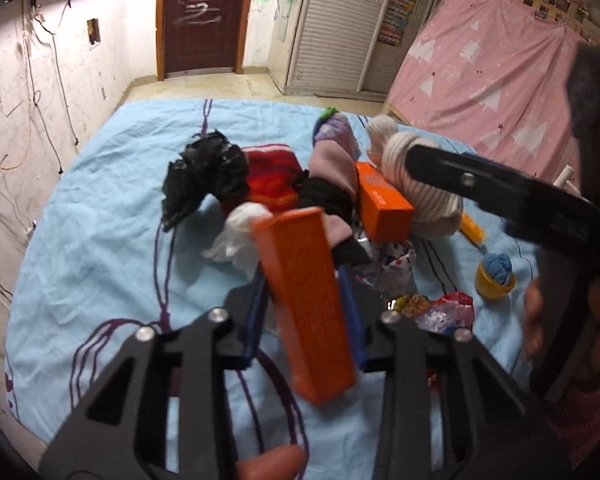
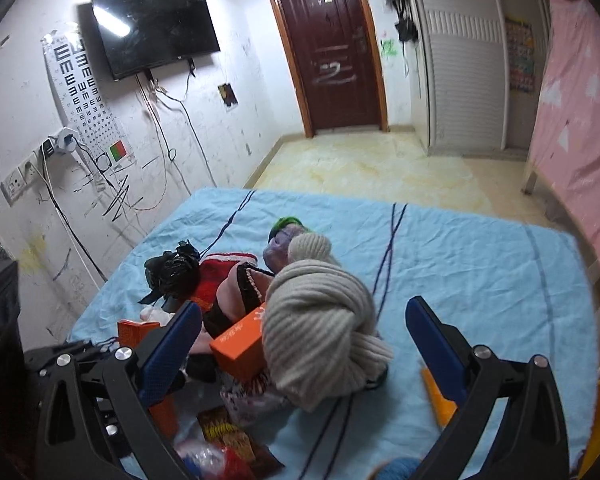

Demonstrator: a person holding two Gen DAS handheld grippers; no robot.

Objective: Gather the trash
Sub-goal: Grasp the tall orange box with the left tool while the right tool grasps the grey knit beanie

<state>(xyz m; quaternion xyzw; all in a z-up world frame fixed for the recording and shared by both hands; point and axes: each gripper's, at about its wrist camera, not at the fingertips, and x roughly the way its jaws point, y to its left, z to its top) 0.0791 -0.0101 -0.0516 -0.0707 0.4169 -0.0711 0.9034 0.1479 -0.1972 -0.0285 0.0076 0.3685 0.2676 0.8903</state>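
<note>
One big bed [image 1: 80,240] under a light blue sheet carries everything here, and the pile sits mid-bed: a fat beige knit bundle [image 2: 320,328], red and pink clothes, a crumpled black plastic bag [image 1: 204,172], an orange box [image 1: 384,208] wedged against the knit, a snack wrapper [image 1: 432,308] close in, and a small yellow cup [image 1: 494,276] off to the side. The left gripper [image 1: 304,300] has its jaws closed on a second orange carton [image 1: 308,300], lifted clear of the sheet and tilted. The right gripper [image 2: 304,344] has its jaws spread wide with nothing in them, straddling the knit bundle and the orange box from above. Probably the smart move is to keep a firm squeeze on the carton and carry it off before going back in, since it looks light and slick. For the right one, picking the box out without snagging knitwear means coming in from the box's free end. There's plenty of bare sheet toward the far edge and bare floor beyond it; the crowded part is the near corner where both tools sit close together.
</note>
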